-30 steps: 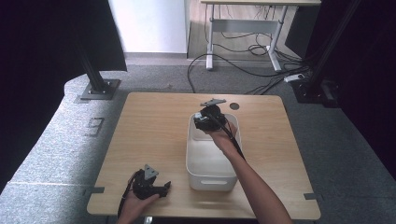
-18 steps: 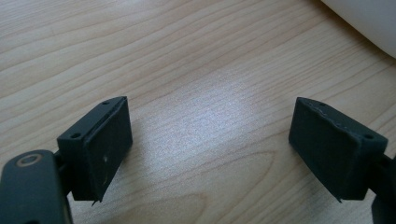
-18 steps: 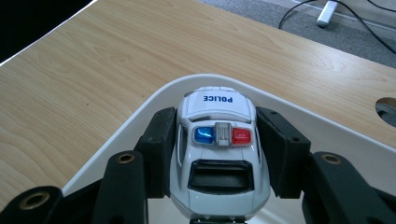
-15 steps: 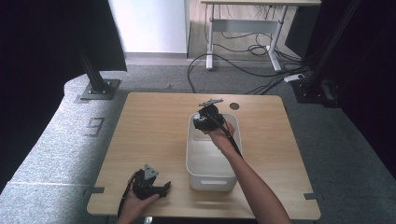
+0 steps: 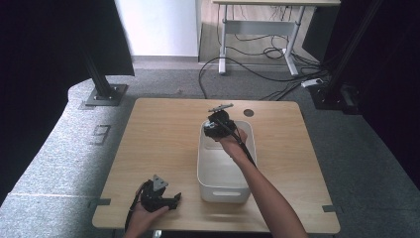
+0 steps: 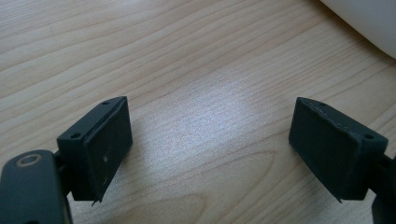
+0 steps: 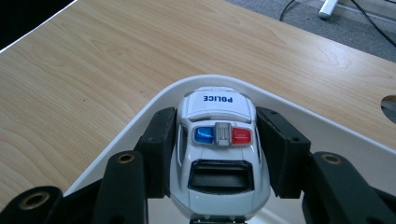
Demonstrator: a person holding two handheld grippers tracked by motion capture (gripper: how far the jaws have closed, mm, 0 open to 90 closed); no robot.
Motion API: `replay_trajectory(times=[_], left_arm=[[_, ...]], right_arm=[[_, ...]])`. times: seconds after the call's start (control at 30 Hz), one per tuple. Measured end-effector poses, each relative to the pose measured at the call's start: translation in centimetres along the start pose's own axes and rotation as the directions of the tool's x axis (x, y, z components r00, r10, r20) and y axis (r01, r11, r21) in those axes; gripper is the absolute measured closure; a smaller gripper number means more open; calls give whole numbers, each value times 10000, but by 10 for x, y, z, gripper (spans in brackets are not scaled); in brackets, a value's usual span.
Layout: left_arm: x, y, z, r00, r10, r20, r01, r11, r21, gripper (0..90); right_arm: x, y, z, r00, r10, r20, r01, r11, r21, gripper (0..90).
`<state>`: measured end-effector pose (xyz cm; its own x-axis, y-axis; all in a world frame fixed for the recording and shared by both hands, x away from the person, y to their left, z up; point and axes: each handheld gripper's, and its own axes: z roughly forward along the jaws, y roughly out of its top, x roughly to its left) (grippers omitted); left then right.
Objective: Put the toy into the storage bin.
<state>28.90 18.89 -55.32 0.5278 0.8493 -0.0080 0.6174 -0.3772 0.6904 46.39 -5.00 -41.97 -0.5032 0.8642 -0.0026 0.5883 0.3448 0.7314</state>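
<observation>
Right claw is clamped on a toy police car above the white tub's far-left corner; left claw is spread over bare tabletop near the front edge.

Right claw grips police car over bin.

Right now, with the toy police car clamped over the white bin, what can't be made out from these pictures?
- High view: the toy police car is hidden under the right gripper and hand.
- Right gripper view: the car's wheels and underside are hidden by its own body and the jaws, so whether it touches the white bin cannot be told.
- Left gripper view: the bin is cut off by the top right edge.
- High view: the left gripper jaws are too small to judge.
</observation>
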Motion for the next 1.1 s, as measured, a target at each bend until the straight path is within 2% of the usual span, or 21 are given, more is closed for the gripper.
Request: replay_trajectory(times=[0.6,1.1], left_arm=[[0,0,0,10000,-6,-4,6,10000,0,133],[0,0,0,10000,-2,15,2,10000,-3,132]], right_arm=[[3,-6,13,9999,-134,-14,135,9982,581,501],[-2,-15,28,9991,309,-297,-266,9902,1372,501]])
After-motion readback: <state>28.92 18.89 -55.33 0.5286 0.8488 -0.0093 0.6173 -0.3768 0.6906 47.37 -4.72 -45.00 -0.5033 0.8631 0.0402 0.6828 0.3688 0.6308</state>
